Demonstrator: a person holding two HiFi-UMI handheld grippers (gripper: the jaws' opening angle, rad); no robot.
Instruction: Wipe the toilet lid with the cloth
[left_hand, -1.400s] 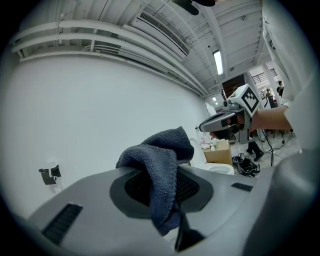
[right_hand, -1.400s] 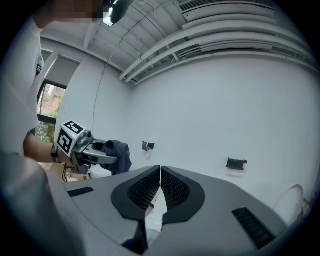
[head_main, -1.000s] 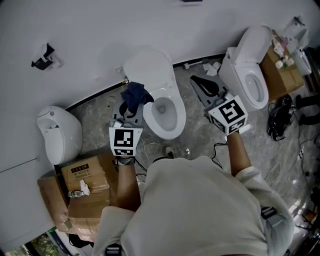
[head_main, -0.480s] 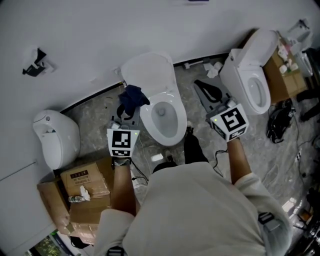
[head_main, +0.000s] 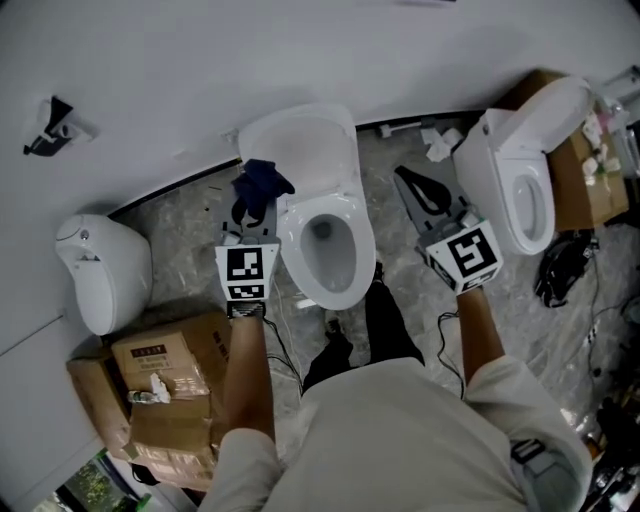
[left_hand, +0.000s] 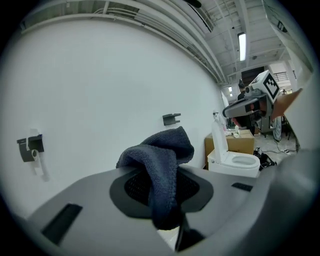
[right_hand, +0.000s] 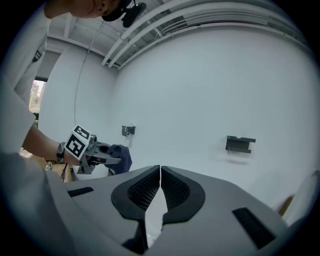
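1. Left gripper (left_hand: 161, 197): jaws clamped on the cloth (left_hand: 162, 162). The pads are largely hidden behind the fabric.
2. Cloth: dark blue, bunched. It rises above the jaw tips, and one fold hangs down between them. In the head view it sits at the left edge of the raised toilet lid (head_main: 300, 145). Whether it touches the lid cannot be told.
3. Toilet (head_main: 328, 245): white, with the seat down and the bowl open. The lid stands upright against the wall. Its near rim is partly covered by the person's leg and shoe (head_main: 332, 352).
4. Right gripper (right_hand: 160, 182): jaws together with only a thin slit between the pads, and nothing held. It hangs to the right of the toilet, well apart from the lid.
5. Second toilet (head_main: 520, 190): lid up, standing at the right. The cardboard carton behind it is cut off by the frame edge.
6. White wall-side fixture (head_main: 100, 270): at the far left, type unclear.
7. Cardboard boxes (head_main: 165, 365): at the lower left, partly hidden by the left forearm.
8. Wall bracket (right_hand: 240, 143): dark, detail too small to read.
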